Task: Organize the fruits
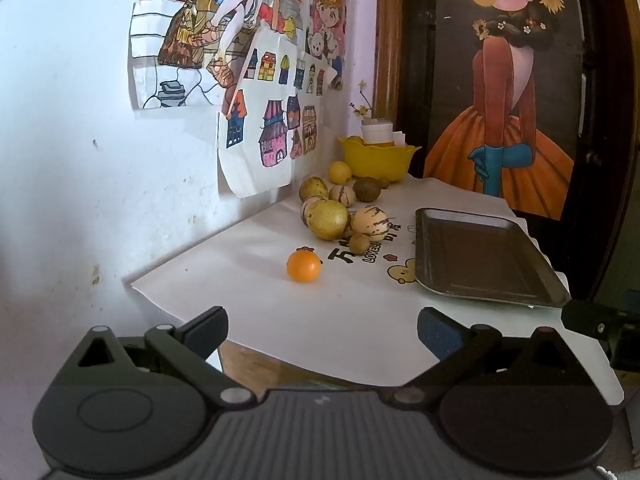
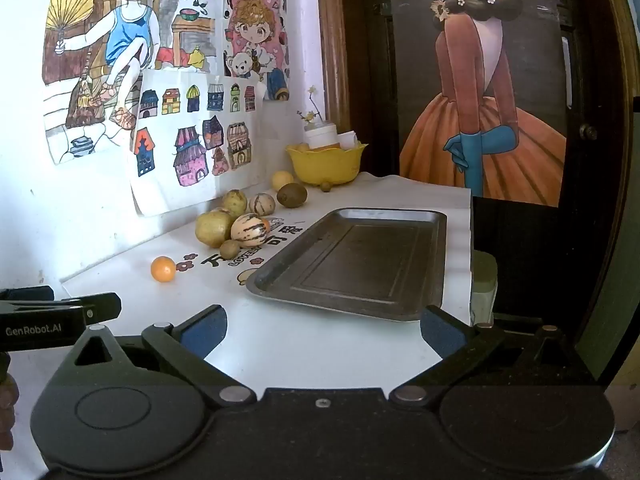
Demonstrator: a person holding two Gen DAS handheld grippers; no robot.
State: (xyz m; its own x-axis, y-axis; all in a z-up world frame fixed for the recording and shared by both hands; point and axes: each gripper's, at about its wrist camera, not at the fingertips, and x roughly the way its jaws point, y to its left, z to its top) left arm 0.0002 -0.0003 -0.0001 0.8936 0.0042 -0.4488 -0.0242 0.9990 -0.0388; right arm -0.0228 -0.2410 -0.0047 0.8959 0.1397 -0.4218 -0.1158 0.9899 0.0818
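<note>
A small orange (image 1: 303, 266) (image 2: 163, 269) lies alone on the white cloth, nearest the grippers. Behind it is a cluster of several fruits: a yellow-green pear (image 1: 329, 220) (image 2: 213, 228), striped melons (image 1: 369, 222) (image 2: 249, 231), small kiwis (image 1: 359, 243) (image 2: 229, 248), a brown kiwi (image 1: 367, 189) (image 2: 292, 195) and a lemon (image 1: 339, 171) (image 2: 282, 180). An empty dark metal tray (image 1: 480, 256) (image 2: 360, 260) lies to the right. My left gripper (image 1: 322, 330) is open and empty, short of the orange. My right gripper (image 2: 322, 330) is open and empty at the tray's near edge.
A yellow bowl (image 1: 376, 160) (image 2: 326, 164) holding jars stands at the back against the wall. Drawings hang on the wall to the left. The table's front edge is close below the grippers. The left gripper's body (image 2: 48, 316) shows at the right wrist view's left edge.
</note>
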